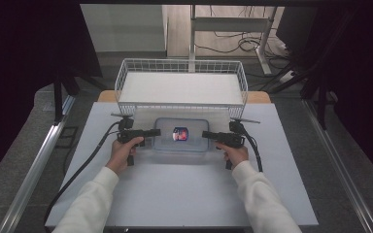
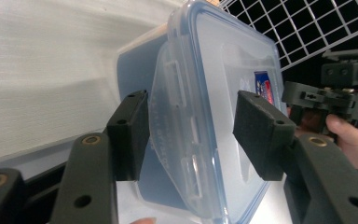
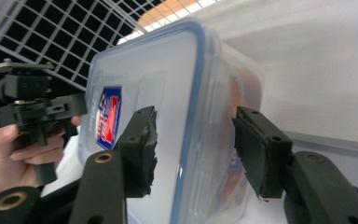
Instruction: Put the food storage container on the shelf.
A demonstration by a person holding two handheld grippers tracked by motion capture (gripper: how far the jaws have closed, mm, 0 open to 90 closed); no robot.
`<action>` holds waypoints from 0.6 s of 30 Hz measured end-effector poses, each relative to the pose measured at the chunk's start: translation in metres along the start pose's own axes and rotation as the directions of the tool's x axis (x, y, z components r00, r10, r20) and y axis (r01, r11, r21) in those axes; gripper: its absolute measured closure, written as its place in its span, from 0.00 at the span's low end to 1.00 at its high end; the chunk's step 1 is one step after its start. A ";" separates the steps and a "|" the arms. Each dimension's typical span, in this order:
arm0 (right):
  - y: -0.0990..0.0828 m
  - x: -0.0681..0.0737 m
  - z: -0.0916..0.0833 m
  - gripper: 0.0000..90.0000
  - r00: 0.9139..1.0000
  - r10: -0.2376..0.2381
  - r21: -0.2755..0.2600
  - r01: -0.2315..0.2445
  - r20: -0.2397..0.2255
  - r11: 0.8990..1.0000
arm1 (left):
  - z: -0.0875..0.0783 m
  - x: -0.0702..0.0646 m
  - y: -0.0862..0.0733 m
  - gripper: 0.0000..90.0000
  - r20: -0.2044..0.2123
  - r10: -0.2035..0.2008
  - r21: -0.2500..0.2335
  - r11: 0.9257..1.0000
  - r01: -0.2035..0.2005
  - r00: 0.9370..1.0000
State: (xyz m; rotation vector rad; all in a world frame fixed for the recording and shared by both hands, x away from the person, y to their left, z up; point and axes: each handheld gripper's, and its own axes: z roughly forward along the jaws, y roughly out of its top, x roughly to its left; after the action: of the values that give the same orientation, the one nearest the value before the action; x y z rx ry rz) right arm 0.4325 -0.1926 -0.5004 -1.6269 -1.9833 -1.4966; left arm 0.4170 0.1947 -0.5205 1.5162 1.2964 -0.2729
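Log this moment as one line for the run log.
scene: lidded box on table | left gripper: straddles lid latch, open | right gripper: straddles opposite edge, open

The container (image 1: 181,134) sits on the counter (image 1: 184,189), in front of the wire basket (image 1: 181,86), between left tongs (image 1: 156,131) and right tongs (image 1: 205,134).

Bright centre, dark blurred surroundings

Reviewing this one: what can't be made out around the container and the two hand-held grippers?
- Container contents: lid and frosted walls hide them in every view; an orange blur in the right gripper view.
- Label print: too small in the high view, foreshortened in both gripper views.
- Left hand-held gripper: whether its pads press the latch flap is unclear.
- Container's near end: cut off by the bottom edge in both gripper views.
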 end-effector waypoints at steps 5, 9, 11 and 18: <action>-0.002 0.001 0.000 0.48 1.000 0.018 -0.015 -0.018 0.009 1.000 | 0.000 -0.001 -0.001 0.40 -0.008 -0.001 0.000 1.000 0.001 1.000; -0.005 0.011 -0.009 0.42 0.995 -0.071 -0.046 0.074 0.069 0.996 | -0.009 -0.006 -0.005 0.33 -0.048 0.034 -0.015 0.999 -0.035 0.998; -0.005 0.014 -0.012 0.41 0.993 -0.093 -0.051 0.097 0.079 0.994 | -0.015 -0.011 -0.007 0.33 -0.056 0.083 -0.009 0.996 -0.083 0.995; -0.018 0.034 -0.043 0.44 0.948 -0.275 -0.023 0.282 0.159 0.959 | -0.039 -0.033 -0.029 0.31 -0.113 0.222 0.004 0.975 -0.223 0.968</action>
State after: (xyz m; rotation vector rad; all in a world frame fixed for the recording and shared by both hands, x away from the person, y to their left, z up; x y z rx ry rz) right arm 0.3860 -0.2014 -0.4673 -1.5753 -2.3648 -1.5597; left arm 0.3639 0.2026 -0.4966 1.6740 1.1992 -0.0365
